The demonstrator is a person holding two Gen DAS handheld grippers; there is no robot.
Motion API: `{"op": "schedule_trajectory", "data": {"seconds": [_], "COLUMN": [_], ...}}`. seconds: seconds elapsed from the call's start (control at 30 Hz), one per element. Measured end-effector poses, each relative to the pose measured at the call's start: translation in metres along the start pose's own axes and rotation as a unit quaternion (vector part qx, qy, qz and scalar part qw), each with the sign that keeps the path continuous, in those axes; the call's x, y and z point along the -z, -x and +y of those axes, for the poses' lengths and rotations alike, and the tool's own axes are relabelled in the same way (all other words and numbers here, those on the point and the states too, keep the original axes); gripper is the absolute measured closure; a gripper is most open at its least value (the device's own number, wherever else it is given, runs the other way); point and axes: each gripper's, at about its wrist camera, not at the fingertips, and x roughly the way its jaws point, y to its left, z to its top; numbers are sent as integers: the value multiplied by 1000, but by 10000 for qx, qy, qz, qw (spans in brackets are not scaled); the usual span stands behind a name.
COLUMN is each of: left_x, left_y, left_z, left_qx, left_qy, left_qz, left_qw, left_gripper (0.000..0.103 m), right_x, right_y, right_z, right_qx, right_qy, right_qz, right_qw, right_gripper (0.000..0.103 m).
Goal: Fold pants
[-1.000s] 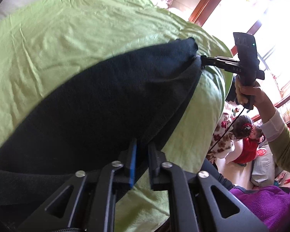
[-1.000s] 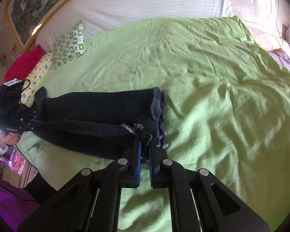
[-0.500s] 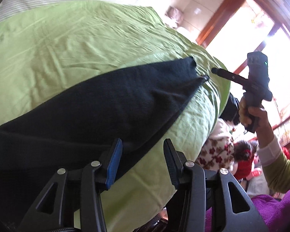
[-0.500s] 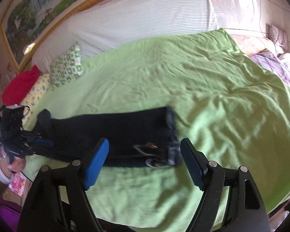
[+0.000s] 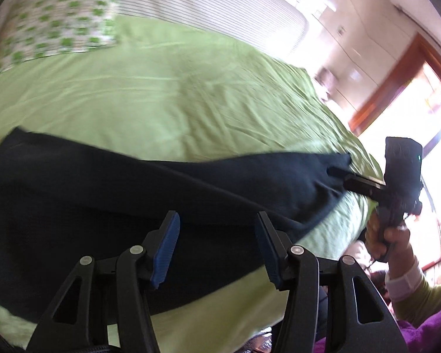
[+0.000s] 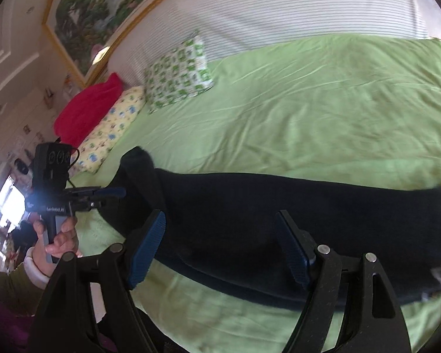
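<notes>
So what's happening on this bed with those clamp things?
A person holds a two-finger gripper in each hand, folding black pants on a green bedspread. Both the left gripper and the right gripper are open, hovering above the pants, which lie flat in a long strip near the bed's edge.

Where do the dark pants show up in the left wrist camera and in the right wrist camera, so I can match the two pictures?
Left wrist view: the pants run across the lower half, from the left edge toward the right gripper.
Right wrist view: the pants cross the lower middle, from the left gripper to the right edge.
Shared landmark: the green-patterned pillow on the green bedspread.
</notes>
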Motion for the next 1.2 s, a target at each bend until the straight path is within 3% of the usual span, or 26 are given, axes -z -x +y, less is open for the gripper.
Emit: {"op": "schedule_trajectory", "data": {"seconds": [0.33, 0.8, 1.03, 1.2], "left_x": [-9, -41, -72, -86], "left_y": [59, 70, 44, 15], "left_z": [98, 197, 236, 267], "left_qx": [-496, -867, -656, -209], "left_qy": [637, 949, 869, 1097], "left_qz": [-410, -203, 229, 705], "left_qw": [9959, 9915, 9938, 9912], "left_gripper": [48, 41, 41, 41], "right_x": [-24, -46, -58, -68], "right_y": [-77, -147, -178, -199], "right_z": [48, 76, 83, 79], "right_qx": [-549, -844, -888, -924], "right_qy": [270, 362, 522, 454], "right_qz": [521, 1053, 1319, 1546], "right_qw": [9968, 9902, 9859, 9826], "right_gripper": [25, 25, 25, 25]}}
